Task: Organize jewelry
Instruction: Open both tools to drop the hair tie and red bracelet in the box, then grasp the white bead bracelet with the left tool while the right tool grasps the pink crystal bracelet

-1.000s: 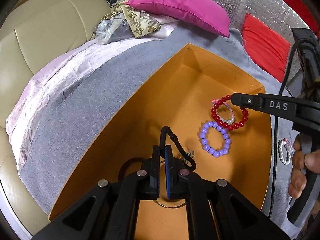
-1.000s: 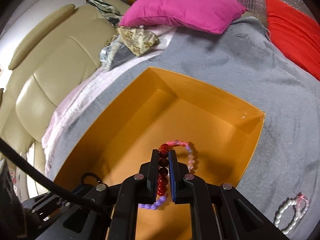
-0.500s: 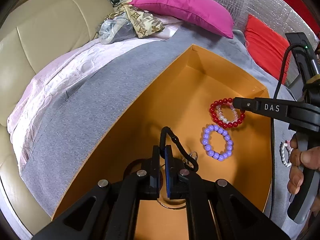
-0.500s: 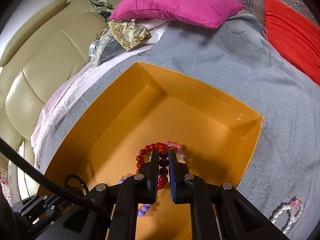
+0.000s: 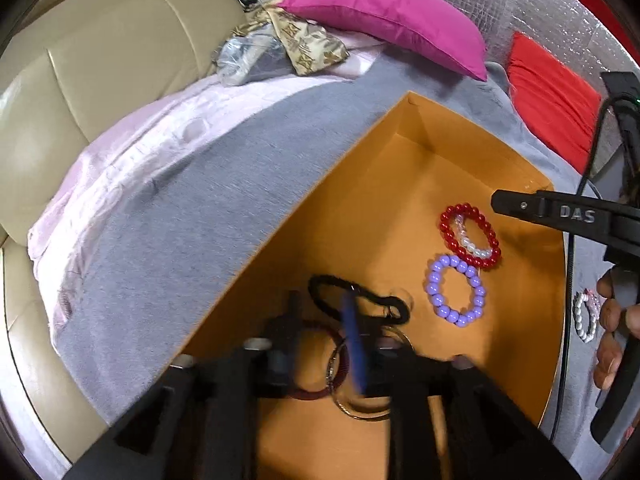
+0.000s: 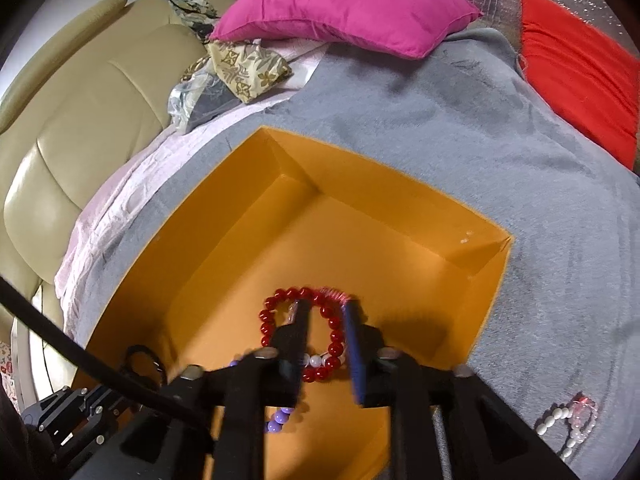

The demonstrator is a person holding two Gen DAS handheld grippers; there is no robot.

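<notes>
An orange box [image 5: 452,128] [image 6: 384,184] lies on a grey blanket. Inside it are a red bead bracelet [image 5: 451,240] [image 6: 267,318] with a clear bead bracelet [image 5: 470,245] inside its ring, a purple bead bracelet [image 5: 456,290] [image 6: 276,424], a black hair tie [image 5: 360,298] and metal and dark red bangles [image 5: 340,360]. My left gripper [image 5: 322,308] is open above the hair tie, which lies loose. My right gripper [image 6: 324,312] is open above the red bracelet; it also shows in the left wrist view [image 5: 520,204]. A white and pink bead bracelet [image 6: 568,424] [image 5: 584,316] lies on the blanket outside the box.
A magenta pillow [image 6: 344,4] and a red cushion [image 6: 580,76] lie behind the box. A patterned cloth and plastic bag [image 6: 224,76] sit at the back left. A beige leather sofa [image 6: 80,120] is at the left. The grey blanket [image 6: 520,184] surrounds the box.
Both grippers have opened. The left one let go of the black hair tie, the right one let go of the red bracelet; both pieces now lie on the box floor.
</notes>
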